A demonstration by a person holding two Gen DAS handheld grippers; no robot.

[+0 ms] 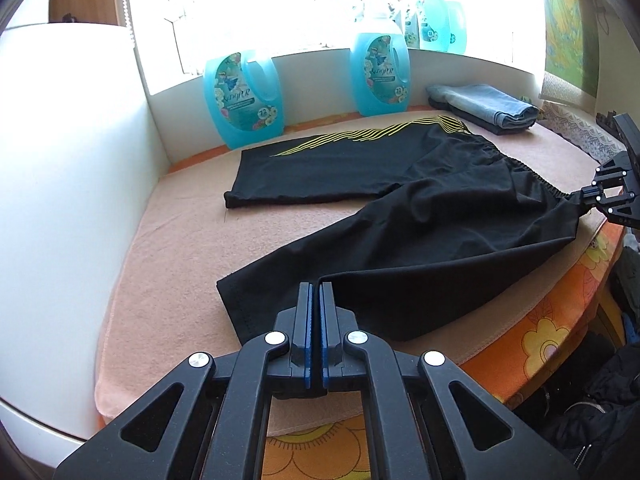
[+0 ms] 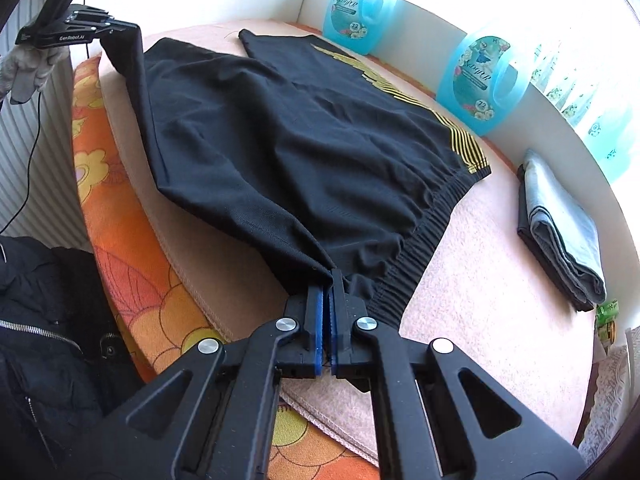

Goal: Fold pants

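Black pants with yellow stripes lie spread on a pink towel. The far leg lies flat toward the window and the near leg runs toward me. My left gripper is shut on the hem of the near leg, which is lifted a little off the towel. In the right wrist view the left gripper shows at the top left with the hem of the pants hanging from it. My right gripper is shut on the near corner of the elastic waistband, and the right gripper also appears at the right edge of the left wrist view.
Two blue detergent bottles stand at the back by the window. A folded stack of jeans lies at the back right. An orange flowered cloth covers the table edge, with a black jacket beside it. A white panel closes the left side.
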